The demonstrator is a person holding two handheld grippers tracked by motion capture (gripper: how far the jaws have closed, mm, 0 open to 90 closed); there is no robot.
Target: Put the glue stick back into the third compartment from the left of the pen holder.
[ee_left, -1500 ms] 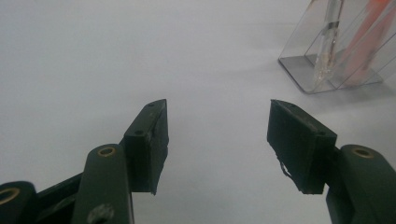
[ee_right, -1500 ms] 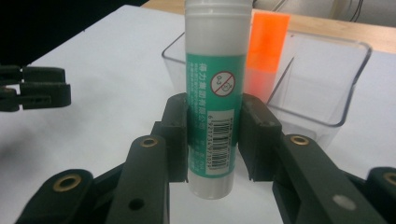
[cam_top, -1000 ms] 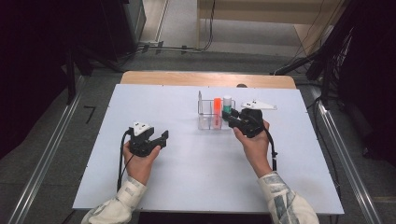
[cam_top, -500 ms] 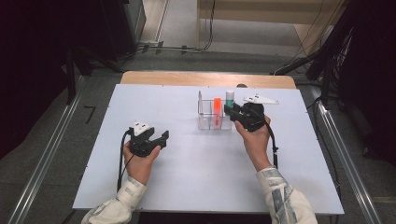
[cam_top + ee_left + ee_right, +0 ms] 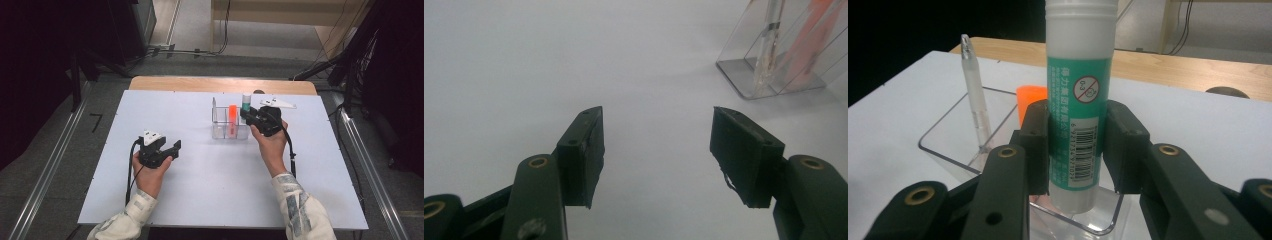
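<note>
My right gripper (image 5: 249,116) is shut on a glue stick (image 5: 246,102) with a green label and a white body, held upright. In the right gripper view the glue stick (image 5: 1078,75) stands between the pads (image 5: 1037,145), its lower end at the near rim of a clear organizer (image 5: 943,150). In the organizer (image 5: 220,131) are an orange marker (image 5: 232,117) and a clear pen (image 5: 973,90). My left gripper (image 5: 172,147) rests open on the table to the left, with nothing between its jaws (image 5: 656,150).
The white table top (image 5: 210,190) has free room in front and to the left. A wooden strip (image 5: 200,82) runs along its far edge. The organizer's corner (image 5: 744,80) lies ahead and to the right of my left gripper.
My right gripper with the glue stick has shifted a little away from the person, at the organizer's right end. The left gripper has stayed still.
</note>
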